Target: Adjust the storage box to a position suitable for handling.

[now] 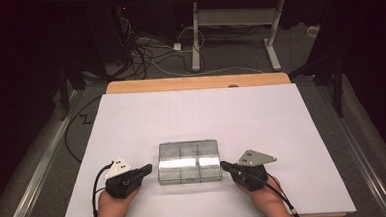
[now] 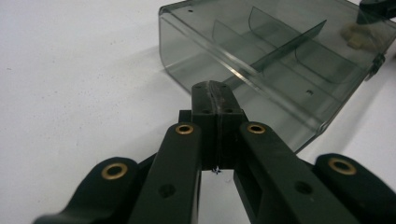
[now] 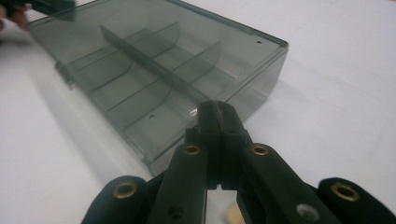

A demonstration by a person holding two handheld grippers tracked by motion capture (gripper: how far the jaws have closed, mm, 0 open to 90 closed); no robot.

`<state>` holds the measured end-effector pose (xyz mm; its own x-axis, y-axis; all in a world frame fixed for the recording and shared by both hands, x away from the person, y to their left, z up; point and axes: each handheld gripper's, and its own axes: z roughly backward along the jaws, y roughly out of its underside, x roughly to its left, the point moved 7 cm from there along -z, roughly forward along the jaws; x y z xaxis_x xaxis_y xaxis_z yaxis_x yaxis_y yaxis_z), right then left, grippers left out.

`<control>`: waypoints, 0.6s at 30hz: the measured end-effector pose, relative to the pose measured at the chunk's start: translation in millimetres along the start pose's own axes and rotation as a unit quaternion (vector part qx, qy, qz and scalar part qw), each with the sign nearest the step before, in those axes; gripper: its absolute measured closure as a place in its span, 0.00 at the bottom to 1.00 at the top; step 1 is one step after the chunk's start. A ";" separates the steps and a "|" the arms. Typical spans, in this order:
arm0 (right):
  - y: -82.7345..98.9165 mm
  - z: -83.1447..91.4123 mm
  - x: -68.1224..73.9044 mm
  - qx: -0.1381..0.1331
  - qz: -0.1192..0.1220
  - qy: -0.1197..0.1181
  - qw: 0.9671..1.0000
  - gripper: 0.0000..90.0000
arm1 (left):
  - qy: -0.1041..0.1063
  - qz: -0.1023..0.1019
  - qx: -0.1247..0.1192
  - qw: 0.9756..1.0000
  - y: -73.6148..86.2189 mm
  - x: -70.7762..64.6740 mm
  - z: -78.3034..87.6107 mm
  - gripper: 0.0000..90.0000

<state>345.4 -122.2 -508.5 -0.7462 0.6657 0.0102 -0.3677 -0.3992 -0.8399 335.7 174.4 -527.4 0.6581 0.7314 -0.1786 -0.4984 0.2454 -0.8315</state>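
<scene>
A clear smoky plastic organiser box (image 1: pixel 189 162) with inner dividers lies shut on the white table sheet (image 1: pixel 201 113), near its front middle. My left gripper (image 1: pixel 147 169) sits just left of the box, tips close to its left wall, jaws shut with nothing between them. In the left gripper view the shut tips (image 2: pixel 215 88) stand at the box (image 2: pixel 275 56) near its front corner. My right gripper (image 1: pixel 225 164) is at the box's right side, also shut and empty. Its tips (image 3: pixel 217 108) touch or nearly touch the box (image 3: pixel 159 65) at its edge.
A wooden table edge (image 1: pixel 194 83) shows past the white sheet. Beyond it are a desk frame (image 1: pixel 236 21) and loose cables (image 1: pixel 148 51) on the floor. A metal rail (image 1: pixel 39 166) runs along the left of the table.
</scene>
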 end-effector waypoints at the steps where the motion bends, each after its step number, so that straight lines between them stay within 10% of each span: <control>1: -0.4 -1.0 5.0 0.000 0.003 -0.003 1.000 1.00 | 0.000 0.000 0.000 1.000 0.0 0.1 0.0 0.97; 7: -1.3 -2.1 19.7 0.006 0.015 -0.016 1.000 1.00 | -0.005 0.009 0.000 1.000 -0.2 1.5 0.2 0.97; 18: 33.2 48.2 -37.6 0.015 -0.048 0.072 0.996 1.00 | -0.011 0.016 0.007 1.000 -0.4 2.3 -2.2 0.98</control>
<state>334.4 -190.9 -510.6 -0.6198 0.7847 0.0104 -0.4523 -0.3463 -0.8219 338.6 174.7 -528.6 0.6288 0.7531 -0.1936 -0.5271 0.2298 -0.8182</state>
